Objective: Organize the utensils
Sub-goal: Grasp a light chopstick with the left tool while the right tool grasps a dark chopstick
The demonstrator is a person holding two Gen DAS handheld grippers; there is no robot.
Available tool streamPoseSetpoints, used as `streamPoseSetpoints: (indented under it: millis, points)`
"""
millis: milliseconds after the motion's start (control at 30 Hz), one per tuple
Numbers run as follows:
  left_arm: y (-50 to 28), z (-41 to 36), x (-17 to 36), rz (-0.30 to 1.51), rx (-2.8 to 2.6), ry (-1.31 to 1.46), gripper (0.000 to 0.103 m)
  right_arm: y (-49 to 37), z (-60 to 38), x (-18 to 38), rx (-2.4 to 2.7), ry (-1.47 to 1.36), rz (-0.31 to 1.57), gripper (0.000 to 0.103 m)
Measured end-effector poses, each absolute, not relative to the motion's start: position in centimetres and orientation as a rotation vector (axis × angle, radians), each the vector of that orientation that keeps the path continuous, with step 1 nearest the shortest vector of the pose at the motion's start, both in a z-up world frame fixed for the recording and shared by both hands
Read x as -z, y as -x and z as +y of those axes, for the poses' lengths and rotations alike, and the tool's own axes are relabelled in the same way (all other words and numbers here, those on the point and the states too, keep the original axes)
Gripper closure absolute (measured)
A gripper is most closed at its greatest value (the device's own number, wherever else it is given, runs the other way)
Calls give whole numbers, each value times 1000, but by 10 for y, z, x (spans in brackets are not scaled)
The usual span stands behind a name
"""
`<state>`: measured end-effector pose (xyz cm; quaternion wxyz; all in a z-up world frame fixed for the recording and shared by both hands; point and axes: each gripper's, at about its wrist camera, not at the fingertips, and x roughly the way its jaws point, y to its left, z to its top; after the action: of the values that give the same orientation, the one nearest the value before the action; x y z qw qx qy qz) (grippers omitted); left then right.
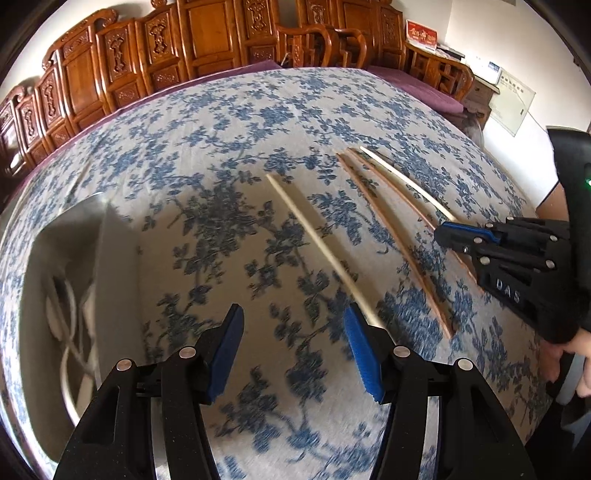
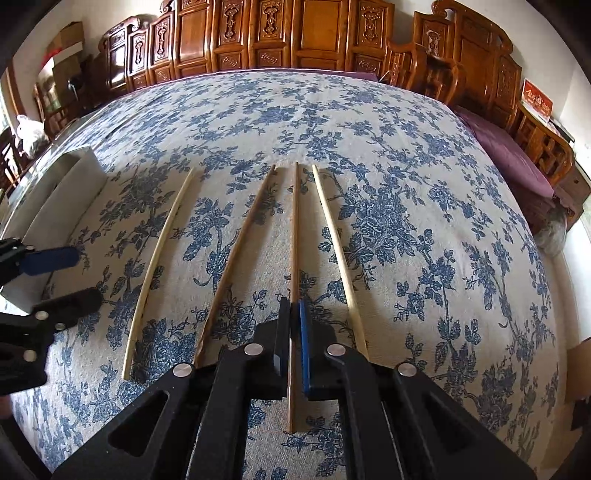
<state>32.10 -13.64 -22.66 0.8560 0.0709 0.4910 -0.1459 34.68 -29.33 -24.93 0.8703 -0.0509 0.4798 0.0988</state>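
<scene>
Four chopsticks lie side by side on the blue-flowered tablecloth [image 2: 369,147]. From left to right they are a pale chopstick [image 2: 159,266], a brown chopstick [image 2: 240,251], a second brown chopstick [image 2: 294,229] and another pale chopstick [image 2: 334,251]. My right gripper [image 2: 293,302] is shut on the near part of the second brown chopstick, which runs between its pads. My left gripper [image 1: 293,312] hovers open over the cloth with nothing between its fingers. Its right fingertip sits just beside the near end of the left pale chopstick [image 1: 314,236]. The right gripper [image 1: 441,232] shows at the right of the left wrist view.
A light box-like container [image 1: 74,258] stands at the table's left edge, with blurred pale utensils inside; it also appears as a white container [image 2: 62,184]. Carved wooden chairs [image 2: 295,33] line the far side. A hand [image 1: 565,354] holds the right gripper.
</scene>
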Motion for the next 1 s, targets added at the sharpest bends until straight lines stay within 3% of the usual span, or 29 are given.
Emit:
streamPoseSetpoints:
  millis: [500, 833, 1000]
  points:
    - [-338, -170, 243, 1023, 325, -211, 50, -347, -293, 250, -220, 107, 1002, 97]
    - [-330, -148, 240, 1022, 332, -181, 94, -347, -292, 249, -219, 109, 1002, 97]
    - [-329, -141, 240, 1035, 337, -169, 99, -346, -293, 248, -232, 87, 1000, 97]
